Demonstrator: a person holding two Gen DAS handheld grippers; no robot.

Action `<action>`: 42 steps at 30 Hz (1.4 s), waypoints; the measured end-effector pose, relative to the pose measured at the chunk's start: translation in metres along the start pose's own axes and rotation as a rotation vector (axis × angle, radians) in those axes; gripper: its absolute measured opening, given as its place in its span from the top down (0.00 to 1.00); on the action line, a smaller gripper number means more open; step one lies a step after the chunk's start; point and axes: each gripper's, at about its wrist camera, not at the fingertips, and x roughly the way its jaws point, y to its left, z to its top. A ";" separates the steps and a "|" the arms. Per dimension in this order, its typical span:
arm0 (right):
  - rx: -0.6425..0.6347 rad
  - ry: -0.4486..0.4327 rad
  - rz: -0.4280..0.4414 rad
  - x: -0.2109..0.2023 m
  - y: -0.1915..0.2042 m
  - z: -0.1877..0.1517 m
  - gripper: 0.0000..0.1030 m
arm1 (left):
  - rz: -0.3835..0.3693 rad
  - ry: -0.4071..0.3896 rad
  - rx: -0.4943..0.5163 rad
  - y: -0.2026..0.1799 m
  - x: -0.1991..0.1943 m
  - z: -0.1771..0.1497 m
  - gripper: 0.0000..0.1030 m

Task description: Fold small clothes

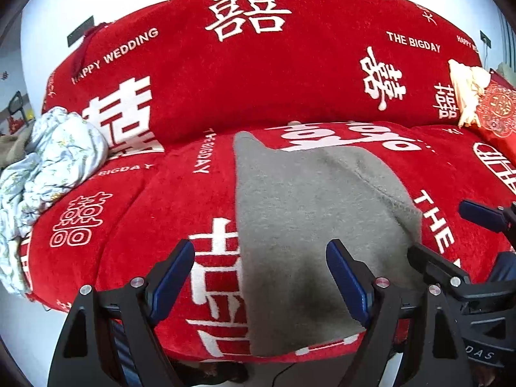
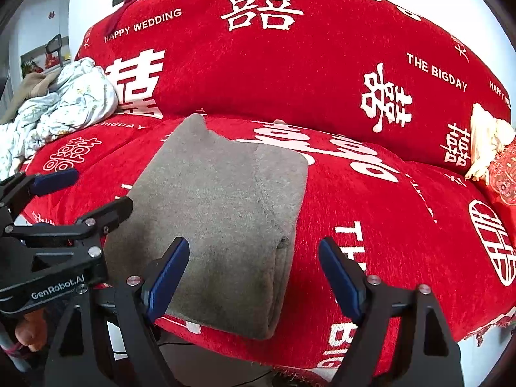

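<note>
A: Nearest the lens are the jaws themselves. The left gripper [image 1: 261, 277] stands wide apart with nothing between its blue pads, hovering over the near edge of the grey garment [image 1: 309, 225]

B: Same on the other side. The right gripper [image 2: 254, 274] is spread open and empty, with the near right edge of the grey garment [image 2: 222, 225] lying in the gap below it

A: Where does the cloth sit overall?

B: On the sofa seat [image 2: 371, 219], over the red wedding cover, running from about 6 o'clock at the front edge back toward 12 o'clock at the backrest. It looks already doubled, with a thick fold edge along its right side, at roughly 3 o'clock of the piece

A: How will it handle, do you think?

B: Soft, light, fuzzy knit. It should drape and sag rather than hold shape, and the nap ought to grip the pads well. I'd pinch both layers at the near corners, one per side

A: Anything further out?

B: A crumpled floral sheet [image 1: 48, 161] at 9 o'clock, a cream cloth [image 2: 487, 142] by a red cushion at 3 o'clock, both well apart from the garment
</note>
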 end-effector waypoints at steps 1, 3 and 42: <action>-0.002 0.002 0.000 0.000 0.001 0.000 0.18 | 0.002 -0.004 -0.003 0.001 -0.001 0.000 0.18; -0.008 0.005 -0.001 0.000 0.002 -0.001 0.18 | 0.007 -0.005 -0.007 0.002 -0.002 0.000 0.18; -0.017 0.007 -0.002 0.000 0.008 -0.003 0.18 | 0.022 -0.005 -0.015 0.009 -0.003 -0.002 0.18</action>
